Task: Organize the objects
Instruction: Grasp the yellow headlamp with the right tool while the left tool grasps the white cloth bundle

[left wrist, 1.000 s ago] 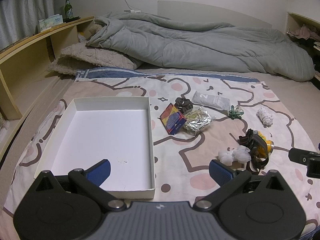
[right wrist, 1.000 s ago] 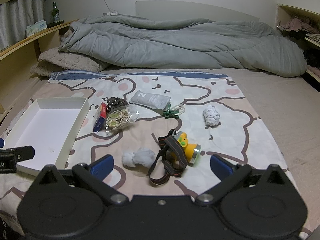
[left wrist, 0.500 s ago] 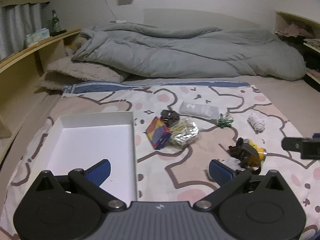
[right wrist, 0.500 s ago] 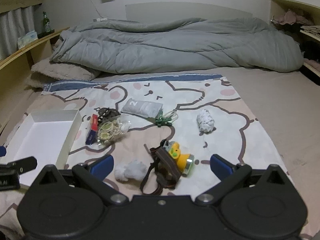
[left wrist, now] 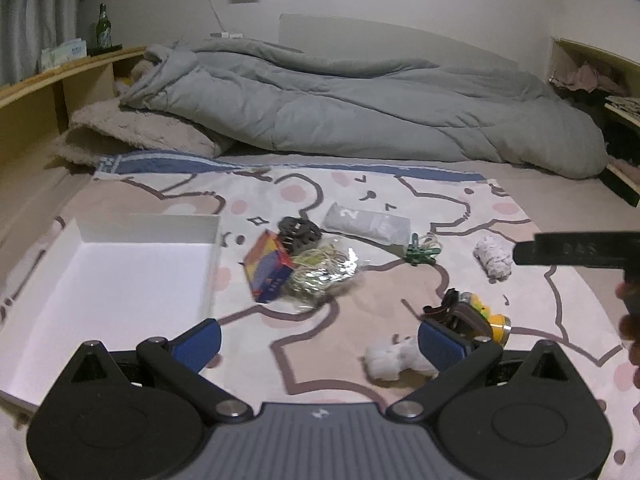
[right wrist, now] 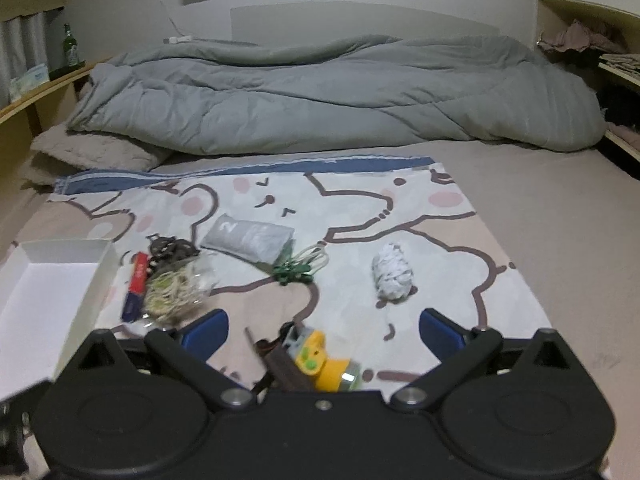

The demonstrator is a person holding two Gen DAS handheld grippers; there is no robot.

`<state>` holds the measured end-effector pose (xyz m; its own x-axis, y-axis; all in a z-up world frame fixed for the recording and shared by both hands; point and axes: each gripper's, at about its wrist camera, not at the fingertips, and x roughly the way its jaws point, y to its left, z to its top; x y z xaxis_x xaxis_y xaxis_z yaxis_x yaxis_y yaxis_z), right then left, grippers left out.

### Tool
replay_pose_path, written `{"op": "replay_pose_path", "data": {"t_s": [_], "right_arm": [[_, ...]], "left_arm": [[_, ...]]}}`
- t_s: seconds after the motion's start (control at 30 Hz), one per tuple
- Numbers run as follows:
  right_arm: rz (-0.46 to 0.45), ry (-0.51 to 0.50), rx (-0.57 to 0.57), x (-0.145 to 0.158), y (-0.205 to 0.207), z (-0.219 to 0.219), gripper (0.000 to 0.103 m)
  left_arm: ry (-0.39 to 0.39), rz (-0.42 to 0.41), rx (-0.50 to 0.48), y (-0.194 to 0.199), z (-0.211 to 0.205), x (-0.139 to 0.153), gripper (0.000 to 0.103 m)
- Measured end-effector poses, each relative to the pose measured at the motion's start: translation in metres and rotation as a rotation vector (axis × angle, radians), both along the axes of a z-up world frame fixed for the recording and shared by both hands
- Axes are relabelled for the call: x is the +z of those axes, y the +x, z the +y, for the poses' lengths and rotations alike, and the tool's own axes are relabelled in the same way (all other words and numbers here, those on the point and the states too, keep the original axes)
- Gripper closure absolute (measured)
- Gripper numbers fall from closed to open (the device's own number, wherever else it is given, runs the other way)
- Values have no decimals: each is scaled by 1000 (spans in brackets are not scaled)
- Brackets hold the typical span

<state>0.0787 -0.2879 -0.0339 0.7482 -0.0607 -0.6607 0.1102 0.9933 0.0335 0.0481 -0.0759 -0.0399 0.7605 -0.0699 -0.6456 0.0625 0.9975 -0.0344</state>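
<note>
An empty white box [left wrist: 100,280] [right wrist: 44,300] lies at the left of a cartoon-print sheet. To its right lie a red-blue carton [left wrist: 269,272] [right wrist: 135,286], a bag of rubber bands [left wrist: 320,276] [right wrist: 172,294], a dark hair clip [left wrist: 299,232] [right wrist: 173,249], a grey pouch [left wrist: 366,222] [right wrist: 250,236], a green clip [left wrist: 420,254] [right wrist: 292,270], a white wad [left wrist: 494,258] [right wrist: 392,272], a yellow headlamp [left wrist: 472,316] [right wrist: 316,364] and white fluff [left wrist: 394,358]. My left gripper [left wrist: 320,342] is open above the sheet. My right gripper [right wrist: 322,330] is open right over the headlamp.
A grey duvet [left wrist: 360,104] and a beige pillow [left wrist: 132,140] fill the far end of the bed. A wooden shelf [left wrist: 60,80] with a green bottle [left wrist: 103,32] runs along the left. Another shelf [right wrist: 580,28] with clothes stands at the right.
Both grippers have moved forward and rightward; the items look nearer. The headlamp now sits close under the right gripper and the box has slid to the left of both views.
</note>
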Motion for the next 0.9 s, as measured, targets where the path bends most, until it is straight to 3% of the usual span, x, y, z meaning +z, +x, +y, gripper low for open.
{"op": "replay_pose_path", "data": {"t_s": [0.17,0.33,0.6,0.77,0.9], "right_arm": [[4,-30,46,-16,23,-14,21],[41,-192,137,-41,36,-21,45],[140,-324,364,-88,25,-28,46],[162,-291,485,-100,21,-23,43],[182,-357,564,-113,24,-12,45]], "left_arm": [[-36,9,18,12,-14,-24,0],[-85,36,52,26,-19,-51,0],[-191,77,84,51,-28,-82,0],[-220,46,22,56,-39,-90,1],[-214,55,-35,59,-44,-100,11]]}}
